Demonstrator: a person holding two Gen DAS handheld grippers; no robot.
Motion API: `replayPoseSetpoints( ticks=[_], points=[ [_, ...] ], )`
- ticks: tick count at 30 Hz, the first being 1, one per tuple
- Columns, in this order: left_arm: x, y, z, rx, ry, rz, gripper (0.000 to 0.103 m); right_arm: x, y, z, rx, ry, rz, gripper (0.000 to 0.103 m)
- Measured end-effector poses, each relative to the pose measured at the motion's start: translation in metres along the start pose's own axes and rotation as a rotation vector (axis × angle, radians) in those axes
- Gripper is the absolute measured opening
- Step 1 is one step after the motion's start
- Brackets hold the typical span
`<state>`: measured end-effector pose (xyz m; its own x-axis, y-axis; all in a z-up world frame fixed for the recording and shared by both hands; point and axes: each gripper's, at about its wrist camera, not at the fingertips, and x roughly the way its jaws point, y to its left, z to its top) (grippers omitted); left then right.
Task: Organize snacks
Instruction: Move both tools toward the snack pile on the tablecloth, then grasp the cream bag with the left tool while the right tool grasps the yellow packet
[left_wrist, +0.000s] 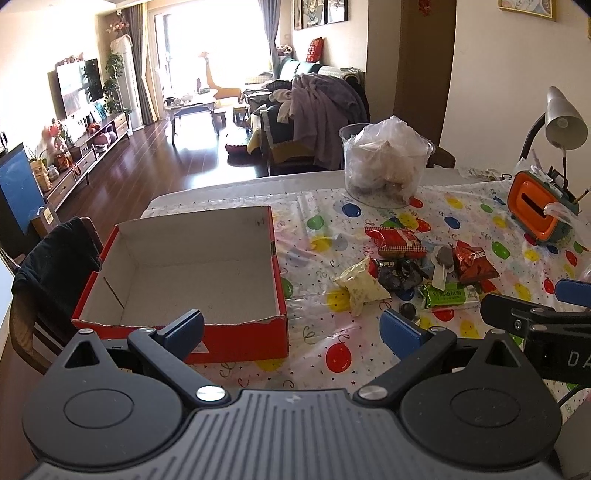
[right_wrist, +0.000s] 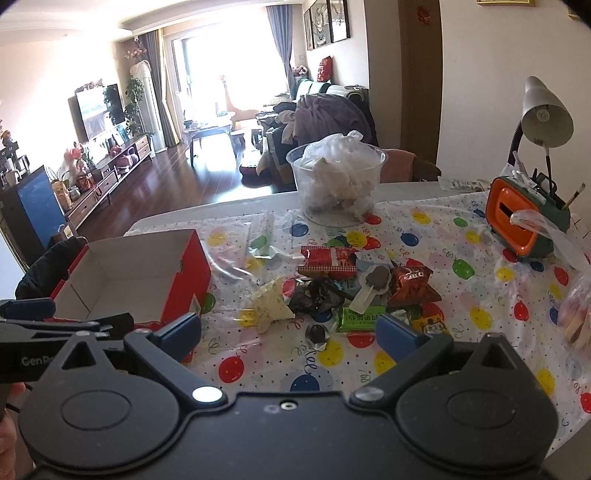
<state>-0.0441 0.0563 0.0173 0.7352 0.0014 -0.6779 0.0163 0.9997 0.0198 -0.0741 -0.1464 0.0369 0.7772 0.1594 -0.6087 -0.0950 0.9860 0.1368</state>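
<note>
Both claws hang wide apart and hold nothing: the left gripper (left_wrist: 293, 332) sits over the near right corner of the red cardboard box (left_wrist: 236, 332), and the right gripper (right_wrist: 288, 338) sits just right of that box, with a small dark round candy (right_wrist: 317, 333) between its fingers further out on the balloon-print tablecloth (right_wrist: 480, 280). The snack pile (right_wrist: 351, 288) lies loose to the right of the box, apart from it. Beyond the pile stands a clear tub (right_wrist: 338, 184) stuffed with plastic bags, and far right of the box an orange holder (right_wrist: 517, 225) under a grey desk lamp (right_wrist: 543, 110).
</note>
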Motion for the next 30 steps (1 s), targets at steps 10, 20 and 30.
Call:
replayPoseSetpoints(
  ticks=[10, 20, 30],
  points=[
    [0.015, -0.014, 0.006, 0.033, 0.016, -0.025, 0.102, 0.01, -0.006, -0.001, -0.029, 0.001, -0.003, 0.101],
    [0.059, -0.043, 0.017, 0.073, 0.07, -0.057, 0.102, 0.044, -0.054, -0.005, -0.039, 0.046, 0.014, 0.101],
    [0.118, -0.072, 0.034, 0.076, 0.113, -0.044, 0.102, 0.096, -0.118, -0.005, -0.153, 0.116, 0.056, 0.096]
  ],
)
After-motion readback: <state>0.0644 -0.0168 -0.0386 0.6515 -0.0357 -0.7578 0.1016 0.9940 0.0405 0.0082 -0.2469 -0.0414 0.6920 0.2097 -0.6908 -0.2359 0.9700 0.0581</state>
